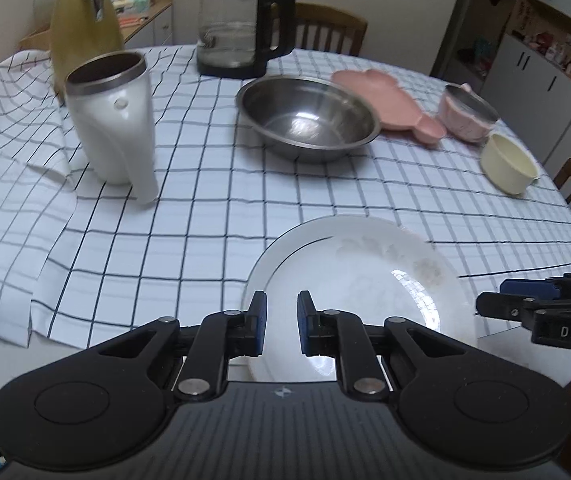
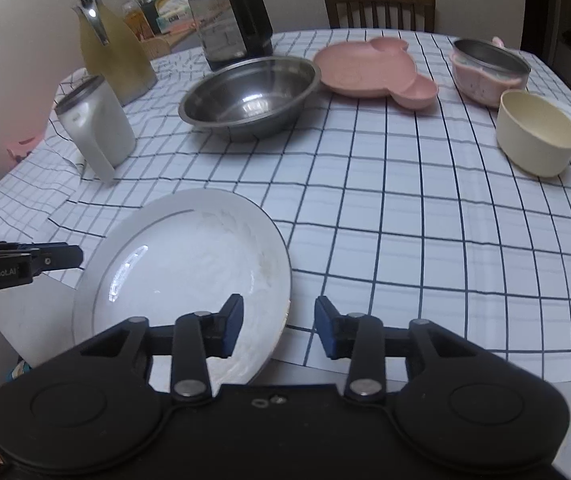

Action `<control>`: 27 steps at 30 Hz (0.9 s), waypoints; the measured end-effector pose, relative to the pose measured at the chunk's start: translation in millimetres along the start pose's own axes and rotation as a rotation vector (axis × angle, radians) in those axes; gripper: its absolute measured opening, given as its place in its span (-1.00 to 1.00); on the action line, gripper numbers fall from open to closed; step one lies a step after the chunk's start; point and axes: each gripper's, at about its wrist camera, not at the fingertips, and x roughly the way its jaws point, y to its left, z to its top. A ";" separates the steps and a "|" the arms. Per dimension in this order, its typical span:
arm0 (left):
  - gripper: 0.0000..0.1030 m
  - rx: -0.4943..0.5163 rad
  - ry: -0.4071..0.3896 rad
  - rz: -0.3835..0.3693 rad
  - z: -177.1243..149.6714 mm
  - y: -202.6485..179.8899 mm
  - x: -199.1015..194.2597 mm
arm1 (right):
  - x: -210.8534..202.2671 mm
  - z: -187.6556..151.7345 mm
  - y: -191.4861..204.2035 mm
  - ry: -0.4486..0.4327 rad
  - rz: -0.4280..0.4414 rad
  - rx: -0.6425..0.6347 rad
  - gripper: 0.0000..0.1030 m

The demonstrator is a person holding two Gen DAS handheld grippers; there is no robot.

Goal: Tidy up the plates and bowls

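- Left wrist: the left gripper (image 1: 281, 322) is spread and holds nothing; the plate (image 1: 365, 280) lies just ahead, under its tips, with the steel bowl (image 1: 307, 114) beyond.
- Right wrist: the right gripper (image 2: 278, 330) is spread over the plate's (image 2: 181, 272) near-right rim; the cream bowl (image 2: 537, 136) sits far ahead-right.

Dim indoor light; glare patches on the white plate (image 1: 361, 280), perhaps from overhead. Beyond it, objects blur softly; fisheye bends the edges.
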 end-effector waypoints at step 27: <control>0.53 0.103 -0.169 -0.166 56.7 -126.6 -17.3 | -98.5 26.4 -54.6 -0.254 -0.089 -0.033 0.99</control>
